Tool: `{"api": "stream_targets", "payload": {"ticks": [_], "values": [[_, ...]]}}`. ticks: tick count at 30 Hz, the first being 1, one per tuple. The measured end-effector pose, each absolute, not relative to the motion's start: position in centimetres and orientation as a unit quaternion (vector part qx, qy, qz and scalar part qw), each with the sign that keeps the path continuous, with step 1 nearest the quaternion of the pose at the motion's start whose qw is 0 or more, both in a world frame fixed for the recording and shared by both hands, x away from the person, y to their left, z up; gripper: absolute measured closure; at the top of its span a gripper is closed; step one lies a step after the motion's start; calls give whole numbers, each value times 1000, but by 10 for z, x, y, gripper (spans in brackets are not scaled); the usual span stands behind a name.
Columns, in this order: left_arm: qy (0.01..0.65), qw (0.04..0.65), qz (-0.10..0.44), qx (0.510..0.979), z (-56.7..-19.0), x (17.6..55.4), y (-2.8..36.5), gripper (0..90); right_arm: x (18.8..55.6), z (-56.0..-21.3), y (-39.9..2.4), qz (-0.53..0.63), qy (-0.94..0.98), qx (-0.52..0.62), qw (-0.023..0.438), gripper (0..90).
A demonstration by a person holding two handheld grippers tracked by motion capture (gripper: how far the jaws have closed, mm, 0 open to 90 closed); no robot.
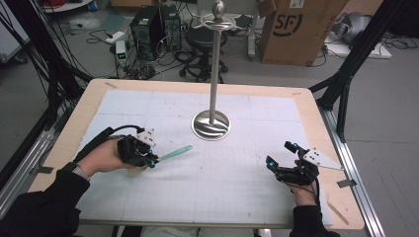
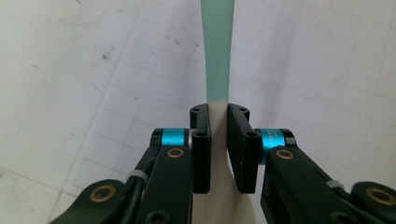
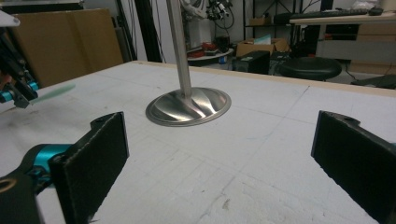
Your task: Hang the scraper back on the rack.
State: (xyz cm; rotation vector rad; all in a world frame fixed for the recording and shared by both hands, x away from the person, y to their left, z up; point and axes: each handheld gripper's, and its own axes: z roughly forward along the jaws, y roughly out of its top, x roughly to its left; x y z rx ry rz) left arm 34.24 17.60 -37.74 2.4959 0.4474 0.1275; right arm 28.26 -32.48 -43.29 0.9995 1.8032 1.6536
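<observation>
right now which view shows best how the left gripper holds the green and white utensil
The left gripper view: the left gripper is shut on the utensil at its white part, the green end pointing away. The high view shows the utensil small, sticking out of that gripper. The right gripper view catches a blurred green tip.

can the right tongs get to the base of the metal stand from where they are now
Probably yes. The right tongs stand open and hold nothing, and only bare mat lies between them and the stand's base. The left tongs, shut on the green spatula, sit well off to the side.
</observation>
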Motion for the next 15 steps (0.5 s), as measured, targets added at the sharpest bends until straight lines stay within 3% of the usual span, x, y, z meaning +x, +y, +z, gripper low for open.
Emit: {"api": "stream_targets", "payload": {"ticks": [8,15], "values": [[186,381,99,900,-368,340,180,801,282,-433,-325,606,660,369,247,28],[225,446,102,861,-362,345,182,801,281,-432,-326,609,657,370,248,28]]}}
